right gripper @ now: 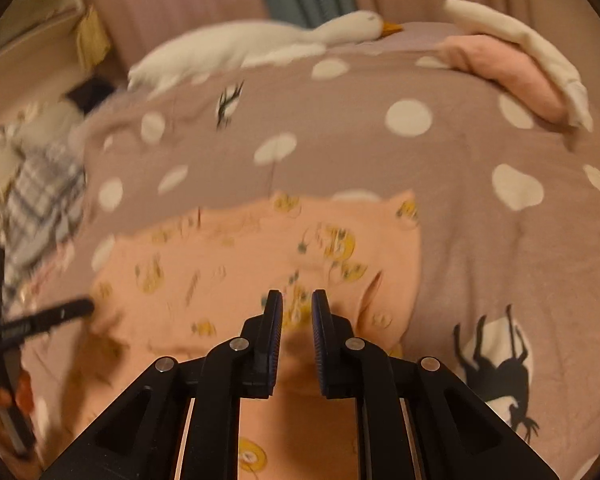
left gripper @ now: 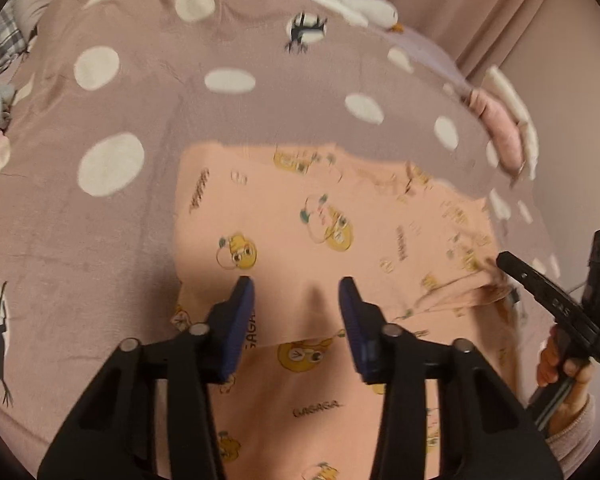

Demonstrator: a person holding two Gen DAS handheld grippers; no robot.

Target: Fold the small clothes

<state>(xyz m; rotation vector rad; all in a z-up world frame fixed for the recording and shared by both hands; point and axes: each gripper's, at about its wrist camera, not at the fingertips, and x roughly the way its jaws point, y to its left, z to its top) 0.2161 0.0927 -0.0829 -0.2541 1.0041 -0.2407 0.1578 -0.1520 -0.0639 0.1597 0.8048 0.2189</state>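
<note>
A peach garment (left gripper: 300,220) printed with yellow cartoon ducks lies spread on a mauve blanket with white spots (left gripper: 100,240). My left gripper (left gripper: 296,284) hovers over its near part with the jaws apart, and a low ridge of cloth runs between the pads without touching them. At the garment's right edge my right gripper (left gripper: 500,260) has its tip at a raised fold. In the right wrist view that gripper (right gripper: 296,296) shows its pads nearly together over the garment (right gripper: 240,260). The left gripper (right gripper: 80,310) appears blurred at the left.
A white plush goose (right gripper: 260,40) lies along the bed's far side. Folded pink and cream clothes (right gripper: 520,68) are stacked at the far right. A plaid cloth (right gripper: 40,192) lies at the left edge. A hand (left gripper: 564,364) holds the right gripper. Pink curtains hang behind.
</note>
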